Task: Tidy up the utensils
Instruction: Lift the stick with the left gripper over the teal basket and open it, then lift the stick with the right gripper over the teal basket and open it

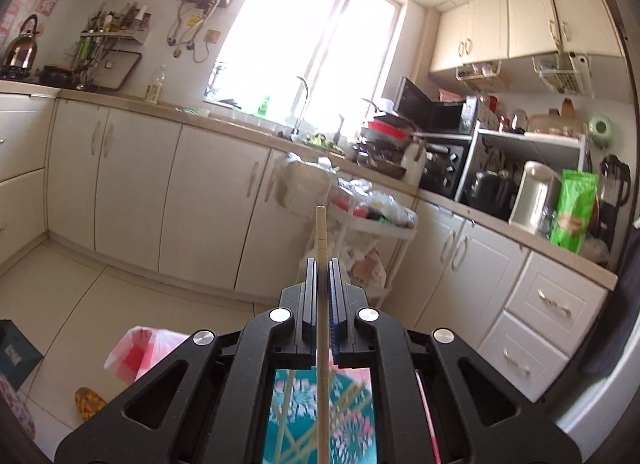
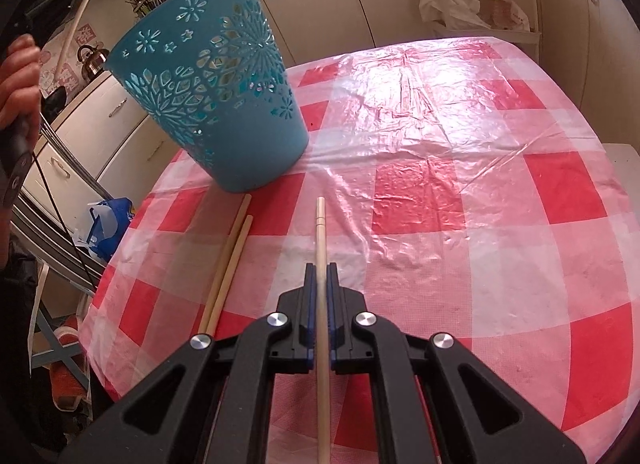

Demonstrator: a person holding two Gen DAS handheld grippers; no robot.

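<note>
My left gripper [image 1: 322, 264] is shut on a wooden chopstick [image 1: 321, 232] and held up level, facing the kitchen cabinets. Below its body the teal cut-out basket [image 1: 344, 416] shows, with chopsticks inside it. My right gripper [image 2: 321, 268] is shut on another wooden chopstick [image 2: 320, 224], pointing down over the red-and-white checked tablecloth [image 2: 460, 192]. The teal basket [image 2: 216, 104] stands at the table's far left. Two loose chopsticks [image 2: 228, 264] lie side by side on the cloth between the basket and my right gripper. A person's hand [image 2: 18, 76] grips the left tool's handle at the far left.
Cream cabinets [image 1: 132, 184] and a cluttered counter with a sink run below a bright window [image 1: 312, 44]. A white trolley with plastic bags [image 1: 360, 204] stands ahead. A pink bag [image 1: 140, 352] lies on the tiled floor. The table's left edge [image 2: 108, 276] drops off near the loose chopsticks.
</note>
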